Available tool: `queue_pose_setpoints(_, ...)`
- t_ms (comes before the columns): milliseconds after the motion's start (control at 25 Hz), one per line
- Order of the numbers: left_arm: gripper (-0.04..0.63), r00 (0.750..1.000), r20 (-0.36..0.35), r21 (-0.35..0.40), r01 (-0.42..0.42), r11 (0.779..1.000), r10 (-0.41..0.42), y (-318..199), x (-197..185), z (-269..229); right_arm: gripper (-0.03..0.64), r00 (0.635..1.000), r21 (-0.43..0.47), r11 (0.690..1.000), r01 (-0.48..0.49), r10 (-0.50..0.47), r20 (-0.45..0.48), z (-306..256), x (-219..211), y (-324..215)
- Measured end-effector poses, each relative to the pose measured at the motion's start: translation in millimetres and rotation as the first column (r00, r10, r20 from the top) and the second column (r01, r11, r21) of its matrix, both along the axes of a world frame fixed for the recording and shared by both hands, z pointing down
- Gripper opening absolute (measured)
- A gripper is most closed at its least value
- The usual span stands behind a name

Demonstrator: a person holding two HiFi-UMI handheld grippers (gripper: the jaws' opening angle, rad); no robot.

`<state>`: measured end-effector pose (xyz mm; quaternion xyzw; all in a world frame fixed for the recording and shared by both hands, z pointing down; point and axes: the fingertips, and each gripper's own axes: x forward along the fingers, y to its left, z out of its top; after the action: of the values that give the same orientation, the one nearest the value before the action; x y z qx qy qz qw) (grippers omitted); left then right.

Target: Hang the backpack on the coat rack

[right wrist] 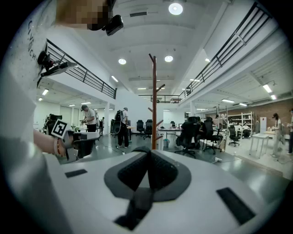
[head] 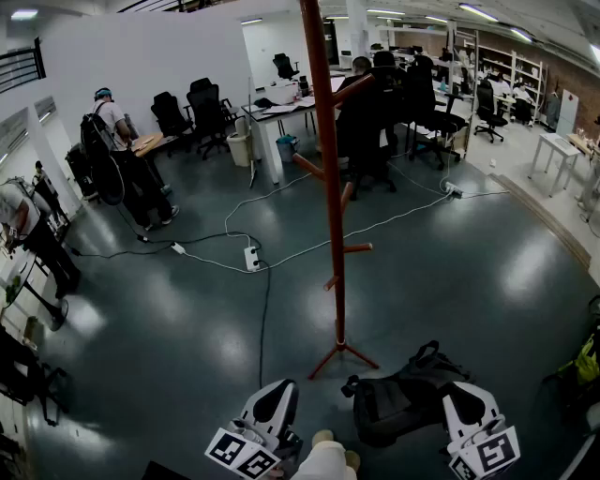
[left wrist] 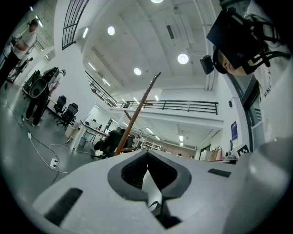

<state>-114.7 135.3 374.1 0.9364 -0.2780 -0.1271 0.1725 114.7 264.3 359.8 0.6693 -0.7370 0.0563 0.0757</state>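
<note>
While closed, left tool [left wrist: 147, 153] (right tool [right wrist: 149, 151] too) hovers.

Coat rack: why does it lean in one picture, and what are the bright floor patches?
Head view: the floor mirrors ceiling lights as soft glare. Left gripper view: the coat rack leans, likely from a tilted wide-angle camera; corners are black. Right gripper view: it stands centred and upright, while the railings bow.

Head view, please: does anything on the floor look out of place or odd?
The black fabric backpack lies slumped on the floor beside the reddish-brown coat rack, and a white power strip with cables trails across it.
</note>
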Motion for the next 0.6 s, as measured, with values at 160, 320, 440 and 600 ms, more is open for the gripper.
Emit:
queue_pose_setpoints(160,0.009,1.0,0.012,0.004,0.004,1.0,-0.004,-18.1,12.4,5.7,0.034,1.0,0.001,1.0,-0.002,0.002,-0.008,3.3,20.1,-19.7)
queue_pose_setpoints(320,0.009,1.0,0.003,0.011,0.003,1.0,-0.003,-46.0,29.8,18.1,0.034,1.0,-0.019,1.0,0.001,-0.002,-0.016,13.5,31.8,-39.3)
queue_pose_setpoints(440,0.009,1.0,-0.014,-0.024,-0.012,1.0,0.012,-72.1,47.7,28.7,0.034,1.0,-0.056,0.998,0.009,-0.009,-0.007,22.5,33.2,-53.3)
queue_pose_setpoints(600,0.009,0.999,-0.045,-0.028,-0.027,0.999,0.026,-116.7,74.3,28.8,0.034,0.999,-0.096,0.995,0.029,-0.031,-0.017,30.2,39.0,-84.2)
